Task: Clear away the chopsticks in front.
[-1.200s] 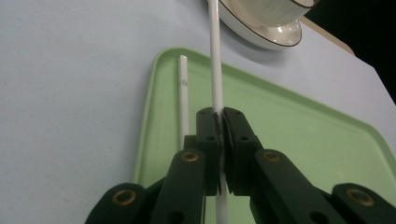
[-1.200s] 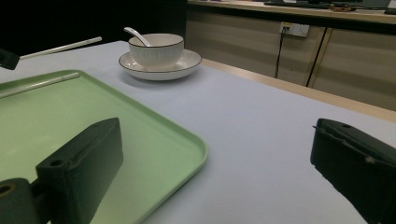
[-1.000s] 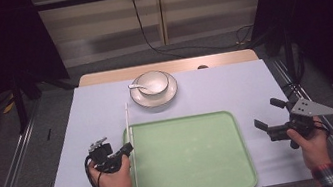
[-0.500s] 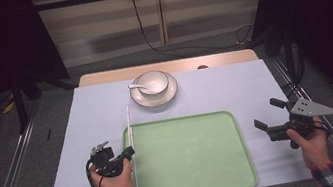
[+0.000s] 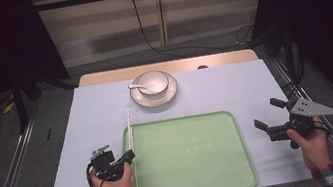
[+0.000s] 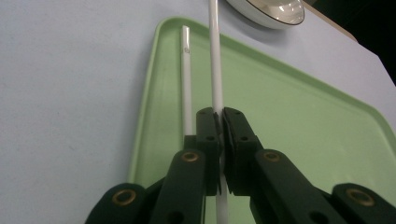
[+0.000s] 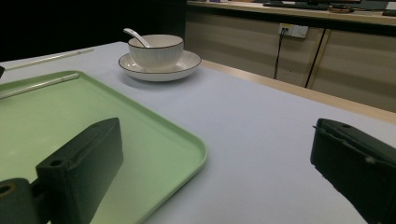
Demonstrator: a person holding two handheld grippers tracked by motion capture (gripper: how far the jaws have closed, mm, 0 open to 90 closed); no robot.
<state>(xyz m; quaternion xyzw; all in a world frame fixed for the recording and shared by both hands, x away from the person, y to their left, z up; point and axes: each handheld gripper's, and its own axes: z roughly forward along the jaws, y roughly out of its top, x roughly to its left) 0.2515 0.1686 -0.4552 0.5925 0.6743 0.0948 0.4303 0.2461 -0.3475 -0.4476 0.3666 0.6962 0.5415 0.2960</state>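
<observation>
My left gripper (image 5: 128, 155) (image 6: 219, 114) is shut on a thin white chopstick (image 5: 129, 124) (image 6: 215, 70), which runs along the left rim of the green tray (image 5: 189, 156) (image 6: 303, 121). A second white chopstick (image 6: 186, 79) (image 7: 39, 85) lies inside the tray beside that rim. Right of the tray, my right gripper (image 5: 266, 113) (image 7: 215, 135) is open above the table with nothing between its jaws. Behind the tray a white bowl (image 5: 152, 82) (image 7: 155, 49) sits on a saucer (image 5: 170, 93) and holds a white spoon (image 5: 135, 85).
The tray and the saucer rest on a pale mat (image 5: 224, 89) that covers the table. A wooden strip (image 5: 229, 57) runs along the far edge. Metal rails (image 5: 12, 171) flank both sides, and cables lie on the floor behind.
My left gripper has slid a little toward the near edge, taking the held chopstick with it. The right gripper has kept still.
</observation>
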